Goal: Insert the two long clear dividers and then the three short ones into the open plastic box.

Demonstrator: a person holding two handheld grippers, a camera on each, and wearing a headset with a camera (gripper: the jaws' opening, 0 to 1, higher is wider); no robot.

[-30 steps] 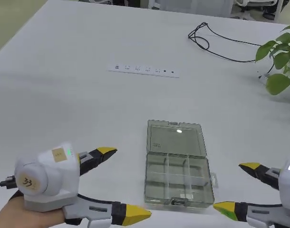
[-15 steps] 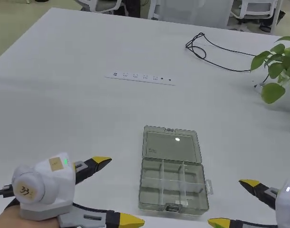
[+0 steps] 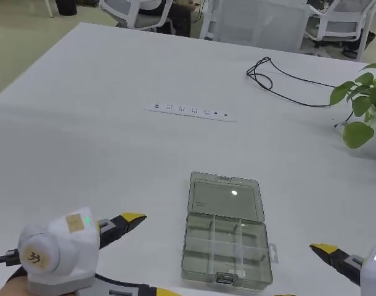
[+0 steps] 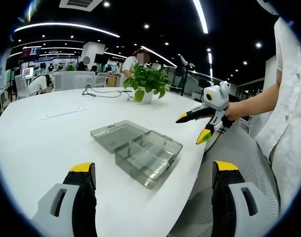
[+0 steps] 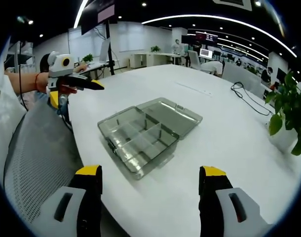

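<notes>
Plastic box (image 3: 227,259) is lying open near the front edge of the white counter (image 3: 83,142), lid flat behind it, clear dividers (image 3: 214,234) standing inside. Left tongs (image 4: 153,167), marked 33, and right tongs (image 5: 150,171) are flanking it, both gaping apart, gripping nothing. A power strip (image 3: 191,112) is lying farther back.

Free tabletop (image 3: 83,154) around box (image 3: 226,197); power strip (image 3: 192,111) well apart

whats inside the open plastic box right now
The plastic box holds clear dividers splitting its tray into compartments that look empty. Being see-through, their number is hard to tell. Nothing covers the tray; the lid lies open behind.
</notes>
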